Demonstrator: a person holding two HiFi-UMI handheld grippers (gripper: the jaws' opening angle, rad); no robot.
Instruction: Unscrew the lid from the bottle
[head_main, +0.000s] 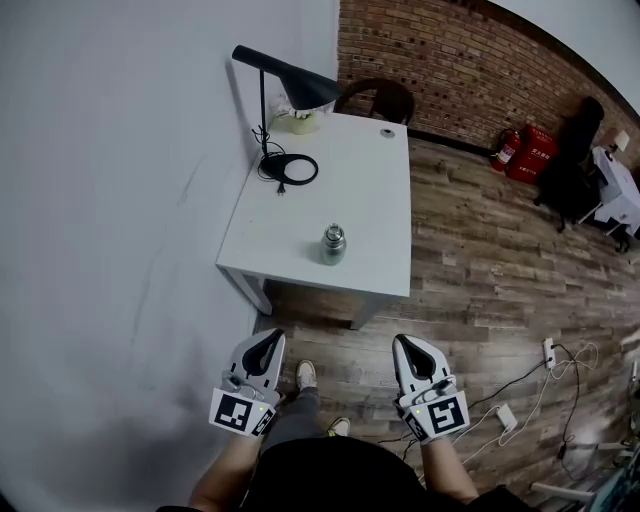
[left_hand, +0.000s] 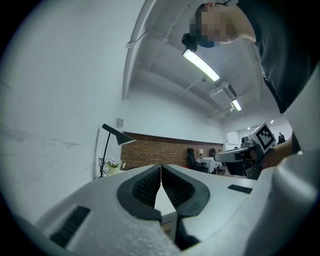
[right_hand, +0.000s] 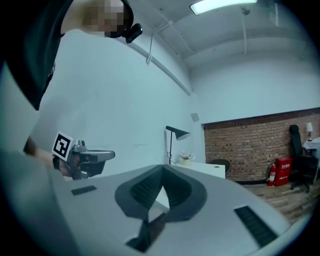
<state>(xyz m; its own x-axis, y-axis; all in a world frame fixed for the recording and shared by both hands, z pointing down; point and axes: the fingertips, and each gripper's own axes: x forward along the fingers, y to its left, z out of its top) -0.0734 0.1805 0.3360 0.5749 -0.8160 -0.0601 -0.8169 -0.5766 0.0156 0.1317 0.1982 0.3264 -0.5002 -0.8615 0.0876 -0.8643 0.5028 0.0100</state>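
Note:
A small metal bottle (head_main: 332, 243) with its lid on stands upright near the front edge of a white table (head_main: 370, 190). Both grippers hang well short of the table, above the wooden floor. My left gripper (head_main: 273, 339) is shut with nothing between its jaws, and so is my right gripper (head_main: 406, 344). In the left gripper view the jaw tips (left_hand: 161, 167) meet, and the right gripper (left_hand: 226, 156) shows at the side. In the right gripper view the tips (right_hand: 162, 169) also meet, with the left gripper (right_hand: 111, 154) at the left. The bottle is hidden in both gripper views.
A black desk lamp (head_main: 290, 85) with a ring base, a small potted plant (head_main: 300, 120) and a chair (head_main: 380, 98) stand at the table's far end. A white wall runs along the left. Red fire extinguishers (head_main: 520, 150) and floor cables (head_main: 520, 400) lie to the right.

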